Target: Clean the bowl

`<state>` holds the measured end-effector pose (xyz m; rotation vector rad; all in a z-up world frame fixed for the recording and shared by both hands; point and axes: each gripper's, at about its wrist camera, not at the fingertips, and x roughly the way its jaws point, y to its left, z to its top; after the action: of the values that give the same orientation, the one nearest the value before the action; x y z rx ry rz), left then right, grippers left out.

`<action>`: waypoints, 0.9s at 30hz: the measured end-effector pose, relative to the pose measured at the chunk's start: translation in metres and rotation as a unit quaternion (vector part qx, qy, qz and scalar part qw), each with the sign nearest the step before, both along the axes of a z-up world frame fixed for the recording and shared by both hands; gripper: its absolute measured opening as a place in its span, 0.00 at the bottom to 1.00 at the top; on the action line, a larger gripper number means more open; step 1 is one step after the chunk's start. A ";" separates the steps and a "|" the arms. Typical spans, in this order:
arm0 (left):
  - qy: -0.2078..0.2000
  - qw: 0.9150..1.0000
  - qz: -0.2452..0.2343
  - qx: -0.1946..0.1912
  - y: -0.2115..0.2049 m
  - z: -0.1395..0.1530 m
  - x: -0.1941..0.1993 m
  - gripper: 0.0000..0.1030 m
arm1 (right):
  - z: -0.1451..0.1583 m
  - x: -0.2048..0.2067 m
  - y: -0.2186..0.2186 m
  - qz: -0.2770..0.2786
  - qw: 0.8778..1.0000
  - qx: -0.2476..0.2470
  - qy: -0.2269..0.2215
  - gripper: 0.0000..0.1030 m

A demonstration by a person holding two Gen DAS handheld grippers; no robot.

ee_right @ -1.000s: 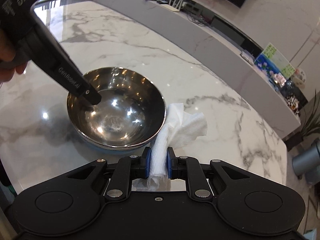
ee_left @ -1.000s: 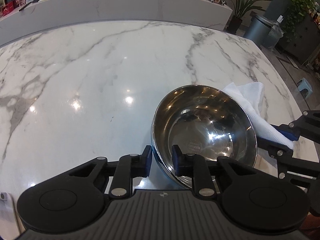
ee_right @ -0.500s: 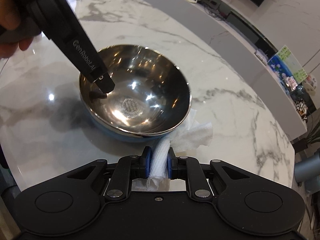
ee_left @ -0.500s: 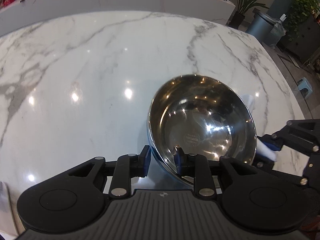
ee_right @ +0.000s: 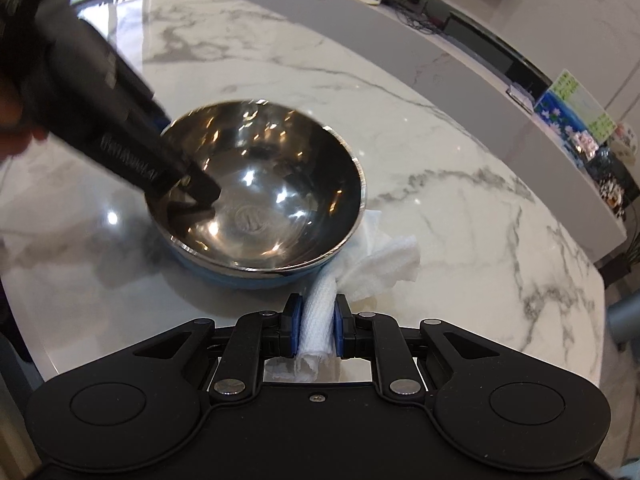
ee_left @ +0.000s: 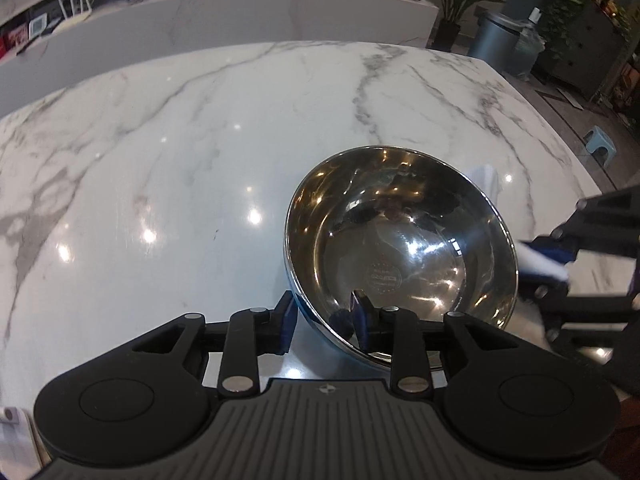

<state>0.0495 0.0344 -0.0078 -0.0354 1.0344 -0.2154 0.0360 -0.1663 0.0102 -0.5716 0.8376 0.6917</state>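
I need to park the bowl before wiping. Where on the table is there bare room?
The marble table lies bare left of and beyond the bowl, out to its far edge. It is crowded on the bowl's right, where the paper towel lies against it, pinched by the right gripper.

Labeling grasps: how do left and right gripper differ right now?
Left gripper straddles the bowl rim, one finger inside, one outside; right gripper is shut on a rolled paper towel. Left's fingers stand wider apart; right's are nearly together. Left reaches into the bowl; right sits outside beside it. Both have blue pads.
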 end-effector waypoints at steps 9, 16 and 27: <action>0.005 1.000 0.003 0.000 -0.001 0.001 0.002 0.26 | 0.011 0.012 -0.024 -0.052 0.995 0.081 0.031 0.13; 0.007 1.000 0.006 0.001 0.000 0.000 0.003 0.24 | 0.016 0.022 -0.038 -0.085 0.985 0.136 0.057 0.13; 0.005 1.000 0.003 0.001 -0.001 -0.001 0.005 0.24 | -0.003 0.022 -0.032 -0.086 0.982 0.131 0.103 0.13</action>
<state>0.0541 0.0337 -0.0091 -0.0372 1.0442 -0.2089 0.0576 -0.1981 0.0070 -0.1894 0.9577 0.6953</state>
